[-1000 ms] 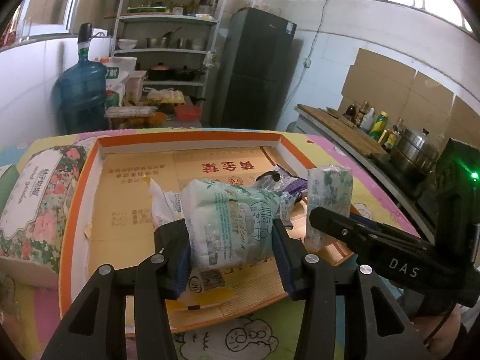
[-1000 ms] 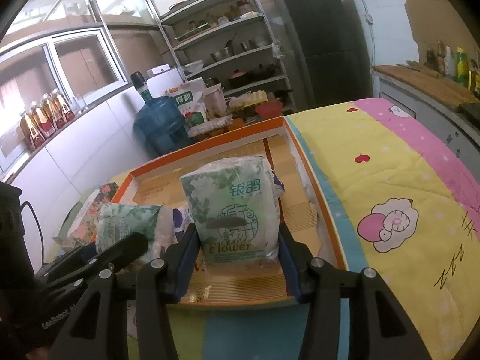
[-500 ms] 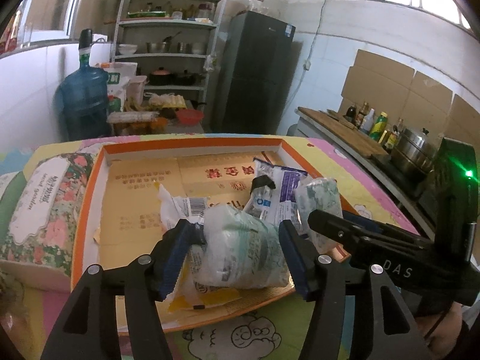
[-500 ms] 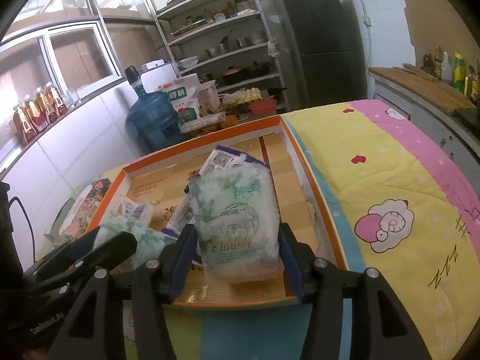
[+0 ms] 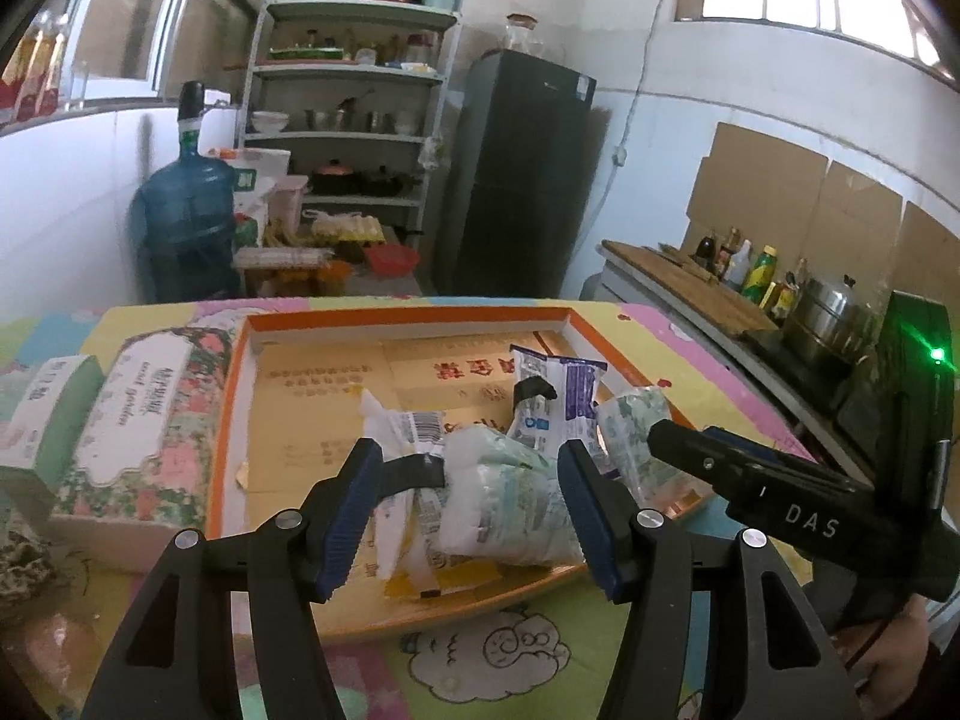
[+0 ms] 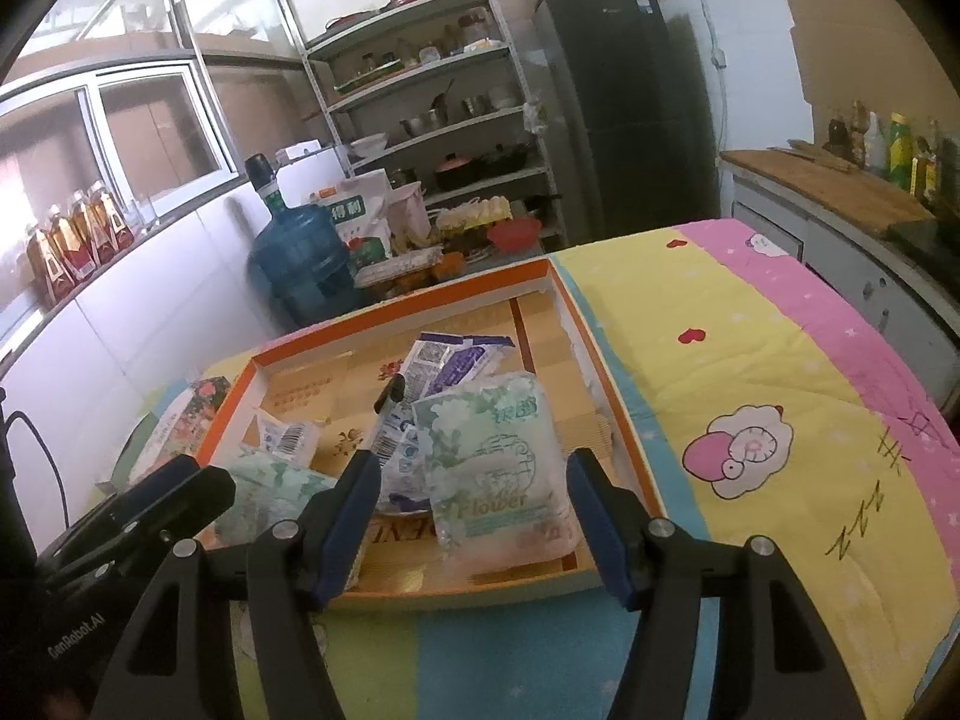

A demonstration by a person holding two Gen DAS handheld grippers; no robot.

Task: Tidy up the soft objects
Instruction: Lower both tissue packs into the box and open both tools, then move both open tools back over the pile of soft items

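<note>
Cartoon-print quilt [image 6: 750,360] under orange-rimmed tray [image 6: 624,420]; we've both grippers, left [image 5: 468,510] & right [image 6: 474,519], jaws spread, tissue packs [image 6: 498,450] lying loose between.

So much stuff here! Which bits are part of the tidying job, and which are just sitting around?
Part of the job:
- green tissue pack between the left gripper fingers
- Flower tissue pack at the right gripper
- purple pack
- orange-rimmed tray

Just sitting around:
- floral tissue box
- water jug
- fridge
- shelf rack
</note>
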